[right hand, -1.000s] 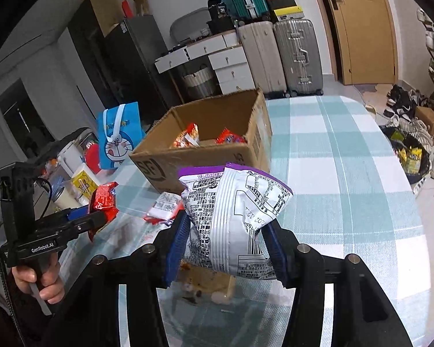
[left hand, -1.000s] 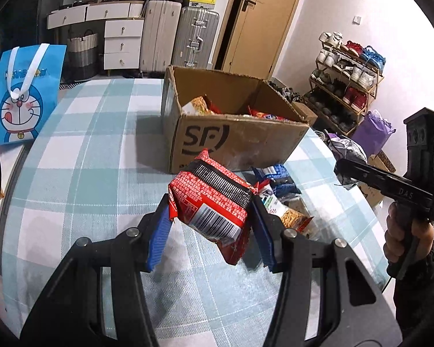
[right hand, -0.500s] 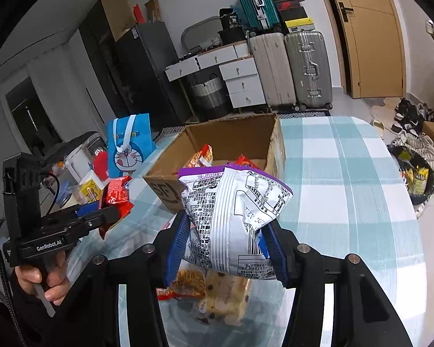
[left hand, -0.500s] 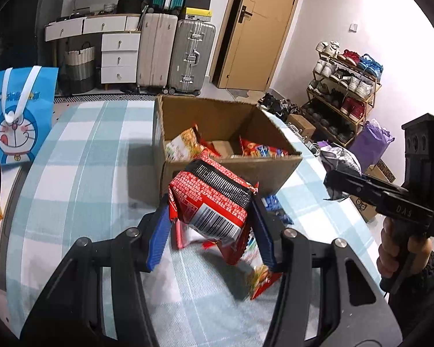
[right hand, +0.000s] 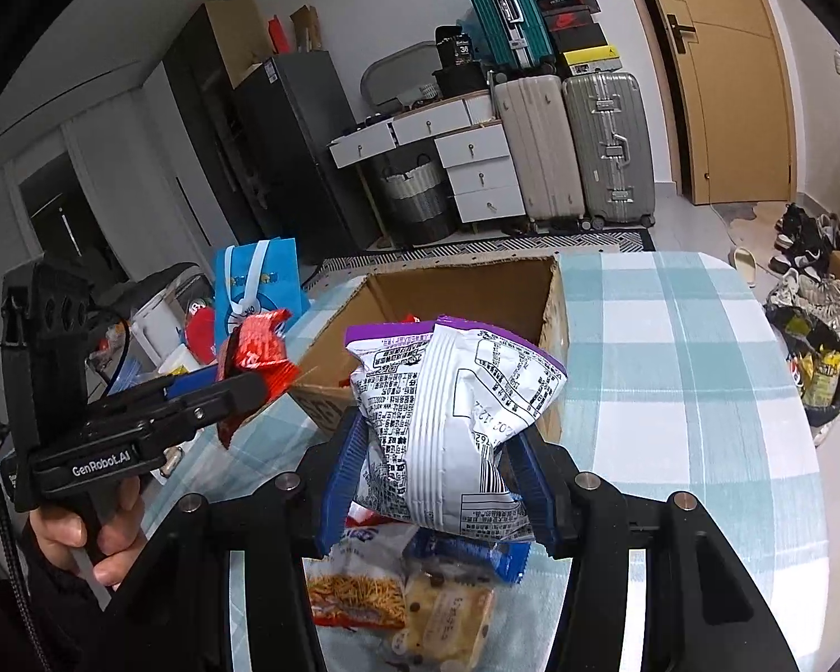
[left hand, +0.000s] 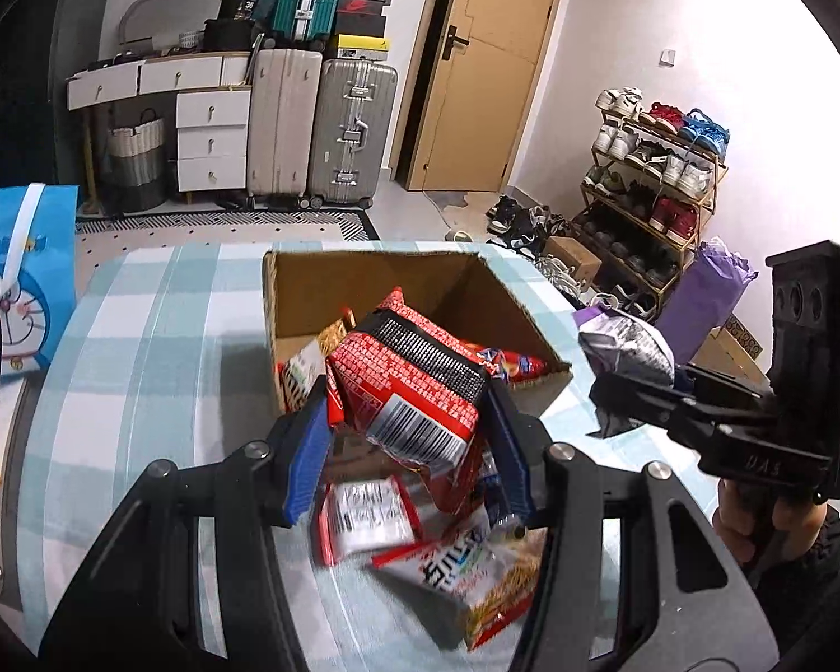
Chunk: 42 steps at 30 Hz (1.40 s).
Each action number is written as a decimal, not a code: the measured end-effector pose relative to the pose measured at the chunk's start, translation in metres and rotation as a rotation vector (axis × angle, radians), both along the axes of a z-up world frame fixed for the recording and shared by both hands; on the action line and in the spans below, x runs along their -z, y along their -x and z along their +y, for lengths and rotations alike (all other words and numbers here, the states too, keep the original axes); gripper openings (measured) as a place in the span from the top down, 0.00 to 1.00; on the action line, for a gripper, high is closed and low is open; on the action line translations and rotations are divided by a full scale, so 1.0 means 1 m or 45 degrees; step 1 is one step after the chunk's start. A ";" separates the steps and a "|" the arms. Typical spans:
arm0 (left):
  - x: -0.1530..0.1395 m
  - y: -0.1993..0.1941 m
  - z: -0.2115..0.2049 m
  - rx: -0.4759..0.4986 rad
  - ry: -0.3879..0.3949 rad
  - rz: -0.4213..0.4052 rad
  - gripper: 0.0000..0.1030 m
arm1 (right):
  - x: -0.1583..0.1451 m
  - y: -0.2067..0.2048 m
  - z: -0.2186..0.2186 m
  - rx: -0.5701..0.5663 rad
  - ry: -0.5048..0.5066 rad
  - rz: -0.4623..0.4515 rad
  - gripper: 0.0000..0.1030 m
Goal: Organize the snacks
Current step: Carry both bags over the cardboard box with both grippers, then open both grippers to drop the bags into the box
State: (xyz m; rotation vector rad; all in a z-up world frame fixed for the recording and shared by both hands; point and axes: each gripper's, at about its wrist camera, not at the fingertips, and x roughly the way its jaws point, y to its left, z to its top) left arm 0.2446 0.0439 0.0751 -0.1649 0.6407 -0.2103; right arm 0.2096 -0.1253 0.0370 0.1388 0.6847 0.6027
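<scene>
Now I carry both packets over the cardboard box (left hand: pixel 308 291) before releasing: left gripper (left hand: pixel 409 437) clamps red packet (left hand: pixel 409 386), right gripper (right hand: pixel 437 476) clamps white packet (right hand: pixel 448 409).

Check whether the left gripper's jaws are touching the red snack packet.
Touching. The left wrist view shows the left gripper with both blue jaws pressed against the sides of the red snack packet, lifting it.

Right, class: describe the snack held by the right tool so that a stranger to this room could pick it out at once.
Start at the open cardboard box on the checked tablecloth. Just in front of it, the right tool grips a puffy packet above the snacks lying on the cloth. It is the only white one, with a purple top edge and black print; the packet in the other tool is red.
</scene>
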 end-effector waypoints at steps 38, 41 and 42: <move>0.058 -0.120 0.004 -0.061 -0.095 0.076 0.52 | 0.024 -0.097 0.049 0.026 -0.057 0.018 0.49; 0.062 -0.123 0.001 -0.061 -0.109 0.087 0.52 | 0.028 -0.103 0.053 0.025 -0.058 0.037 0.49; 0.063 -0.124 0.001 -0.063 -0.112 0.089 0.52 | 0.029 -0.104 0.055 0.022 -0.051 0.039 0.49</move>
